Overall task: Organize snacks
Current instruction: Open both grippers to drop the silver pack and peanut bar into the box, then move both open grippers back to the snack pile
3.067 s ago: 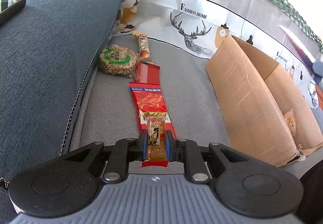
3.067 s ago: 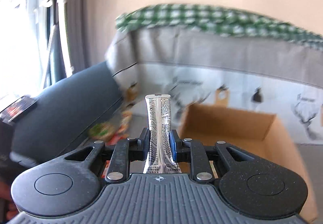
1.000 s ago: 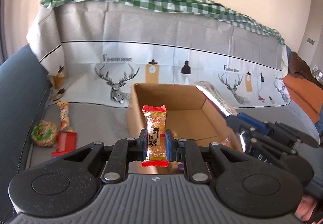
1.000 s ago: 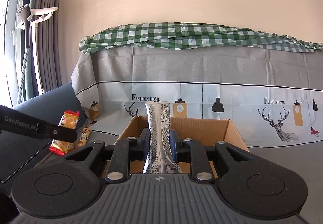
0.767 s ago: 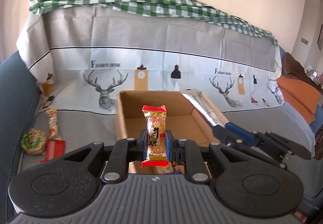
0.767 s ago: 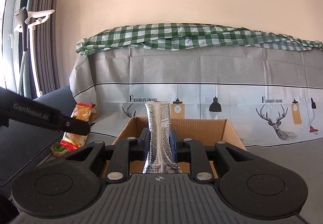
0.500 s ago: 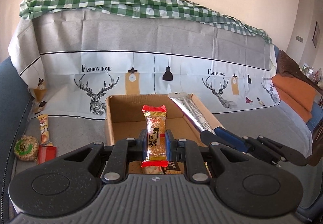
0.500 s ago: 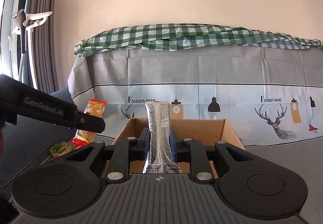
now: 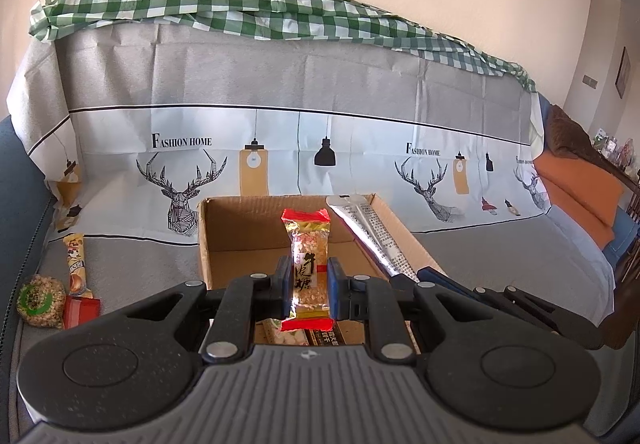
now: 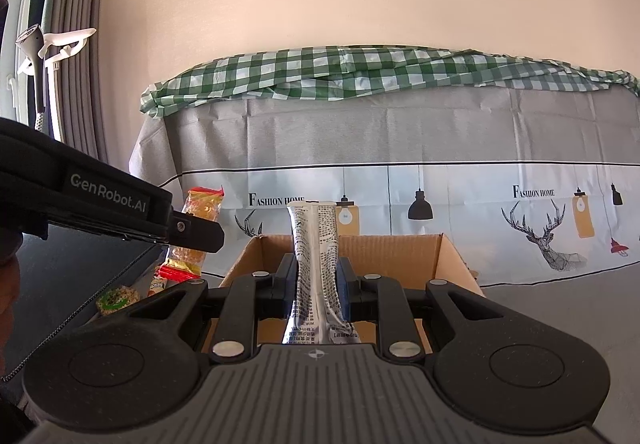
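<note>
My left gripper [image 9: 307, 286] is shut on a yellow nougat candy with red ends [image 9: 306, 260], held upright above the near side of an open cardboard box [image 9: 248, 240]. My right gripper [image 10: 317, 284] is shut on a long silver snack packet [image 10: 316, 264], held upright over the same box [image 10: 400, 252]. The silver packet also shows in the left wrist view [image 9: 370, 238], slanting over the box's right side. The left gripper and its candy [image 10: 200, 228] show at the left of the right wrist view. Snack packs lie on the box floor [image 9: 316, 336].
On the grey sofa seat left of the box lie a round green-labelled peanut cake [image 9: 39, 300], a red packet [image 9: 80, 310] and a slim yellow snack bar [image 9: 76, 264]. A deer-print cover [image 9: 280, 148] hangs behind. A dark blue armrest [image 9: 16, 204] stands at left.
My left gripper carried the candy from the sofa seat up and right to above the box. My right gripper kept the silver packet over the box and barely moved.
</note>
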{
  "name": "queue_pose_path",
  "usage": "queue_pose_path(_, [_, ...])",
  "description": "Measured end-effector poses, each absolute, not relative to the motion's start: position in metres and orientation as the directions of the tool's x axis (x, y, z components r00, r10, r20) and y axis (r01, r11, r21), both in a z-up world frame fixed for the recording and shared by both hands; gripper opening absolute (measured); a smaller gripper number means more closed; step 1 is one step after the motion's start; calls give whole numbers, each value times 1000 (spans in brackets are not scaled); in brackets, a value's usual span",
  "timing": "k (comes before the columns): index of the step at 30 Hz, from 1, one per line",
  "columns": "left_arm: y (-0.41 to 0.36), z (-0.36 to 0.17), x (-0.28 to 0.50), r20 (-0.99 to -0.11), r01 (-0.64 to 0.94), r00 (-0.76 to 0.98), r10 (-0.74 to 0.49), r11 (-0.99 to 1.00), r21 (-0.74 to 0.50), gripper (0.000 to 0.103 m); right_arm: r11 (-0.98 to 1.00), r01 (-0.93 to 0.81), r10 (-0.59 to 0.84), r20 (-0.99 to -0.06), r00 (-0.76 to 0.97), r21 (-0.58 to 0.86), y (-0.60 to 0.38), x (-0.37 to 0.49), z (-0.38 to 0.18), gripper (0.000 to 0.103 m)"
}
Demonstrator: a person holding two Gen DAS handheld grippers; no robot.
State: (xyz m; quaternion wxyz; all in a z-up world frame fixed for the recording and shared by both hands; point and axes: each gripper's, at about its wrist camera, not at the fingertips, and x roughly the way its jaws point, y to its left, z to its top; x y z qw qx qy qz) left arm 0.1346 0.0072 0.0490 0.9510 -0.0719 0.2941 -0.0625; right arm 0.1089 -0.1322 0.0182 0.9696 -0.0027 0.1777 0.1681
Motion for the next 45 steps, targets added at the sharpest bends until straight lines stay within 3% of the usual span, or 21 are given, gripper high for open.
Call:
queue_pose_path(6, [9,46,138,-558,67,815,-158,981,-180,19,944,-324,322,-354,878,58,-133,111,18,23])
queue_pose_path(7, [9,45,139,-561,58,813,-153,981,-183,23,946,-320,318,-366,874,58,-132,113,17,25])
queue_pose_path(8, [11,45,139,-564,55,810,-158,979,-195,28,950,-307,304,-375,875,54,-132,115,16,29])
queue_pose_path(9, [13,44,140,-564,53,810,-165,976,-209,40,955,-291,288,-380,879,51,-132,116,16,33])
queue_pose_path(10, [15,44,139,-561,49,811,-165,975,-216,45,958,-280,280,-384,880,56,-134,117,16,44])
queue_pose_path(11, [16,43,138,-561,44,812,-158,976,-211,46,960,-271,276,-387,880,68,-136,119,15,52])
queue_pose_path(13, [17,39,135,-565,31,814,-136,981,-191,46,963,-256,267,-391,881,81,-139,120,15,59])
queue_pose_path(18, [30,24,115,-524,14,845,-107,984,-178,46,964,-263,258,-403,878,45,-132,119,12,61])
queue_pose_path(28, [127,-18,69,-576,-65,812,-96,966,-251,44,948,-298,234,-394,889,-111,-105,104,8,62])
queue_pose_path(33, [180,-41,56,-594,-139,804,-4,971,-195,41,932,-321,238,-386,891,-167,-85,94,4,60])
queue_pose_path(36, [195,-64,43,-587,-156,808,38,976,-152,39,927,-343,262,-397,880,-149,-75,91,1,45])
queue_pose_path(37, [201,-72,41,-601,-175,799,31,967,-183,31,924,-353,271,-404,874,-144,-71,90,0,37])
queue_pose_path(38, [209,-71,39,-588,-181,809,18,959,-219,30,920,-365,283,-408,868,-139,-67,88,-1,31])
queue_pose_path(45, [233,-72,31,-555,-208,832,-19,916,-343,30,877,-466,385,-410,827,-118,-33,72,-3,29])
